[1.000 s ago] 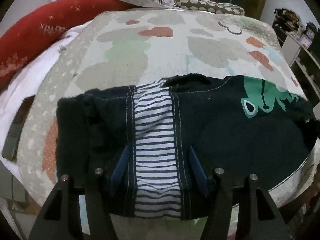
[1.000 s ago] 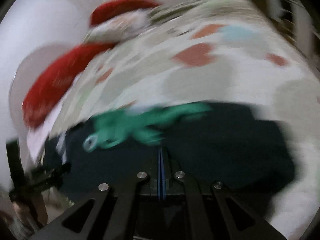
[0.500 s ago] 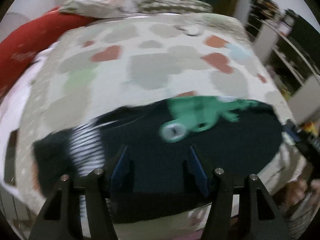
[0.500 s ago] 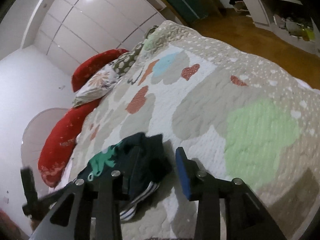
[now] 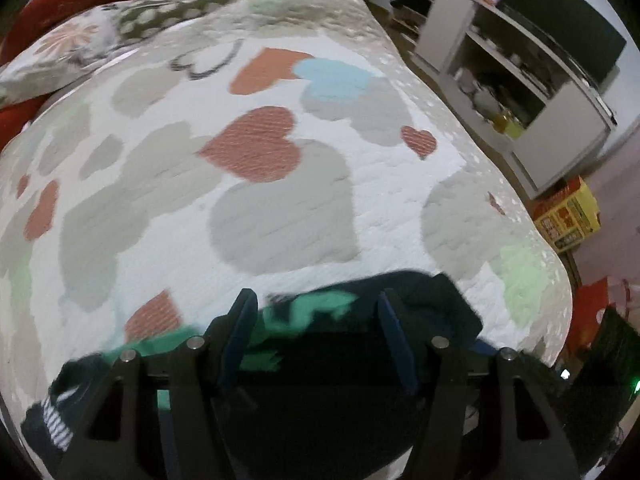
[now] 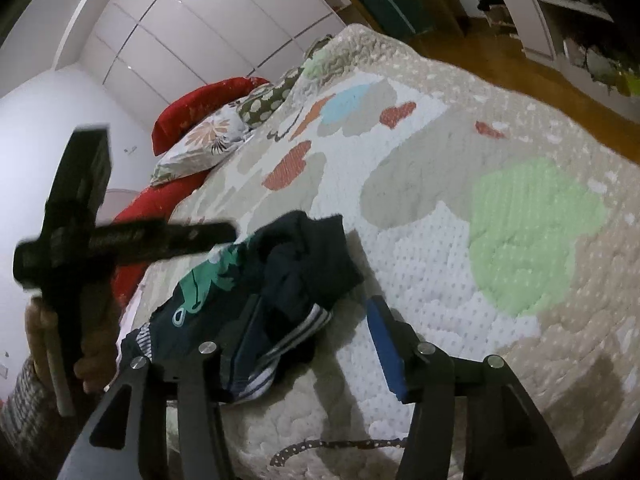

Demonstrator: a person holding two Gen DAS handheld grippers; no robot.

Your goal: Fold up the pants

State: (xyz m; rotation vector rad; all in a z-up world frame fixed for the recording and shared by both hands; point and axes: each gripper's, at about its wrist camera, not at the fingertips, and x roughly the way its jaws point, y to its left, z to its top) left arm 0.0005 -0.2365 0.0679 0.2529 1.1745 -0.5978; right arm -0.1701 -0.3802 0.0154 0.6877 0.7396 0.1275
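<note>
Small dark navy pants (image 6: pixel 256 300) with a green print and a striped lining lie bunched on the quilt near the bed's front edge. In the left wrist view the pants (image 5: pixel 360 320) sit just below and between the fingers. My left gripper (image 5: pixel 316 320) is open above them. It also shows from the side in the right wrist view (image 6: pixel 120 236), held up in a hand. My right gripper (image 6: pixel 312 320) is open and empty, with its left finger over the pants' right end.
The bed has a heart-patterned quilt (image 5: pixel 280 184). Pillows (image 6: pixel 200 140) and a red cushion (image 6: pixel 192 108) lie at its head. White shelves (image 5: pixel 520 80) and a yellow box (image 5: pixel 568 216) stand on the floor at the right. White wardrobe doors (image 6: pixel 192 28) line the far wall.
My left gripper swung to the right over the pants and lifted away. My right gripper opened, let go of the pants and pulled back to their right end.
</note>
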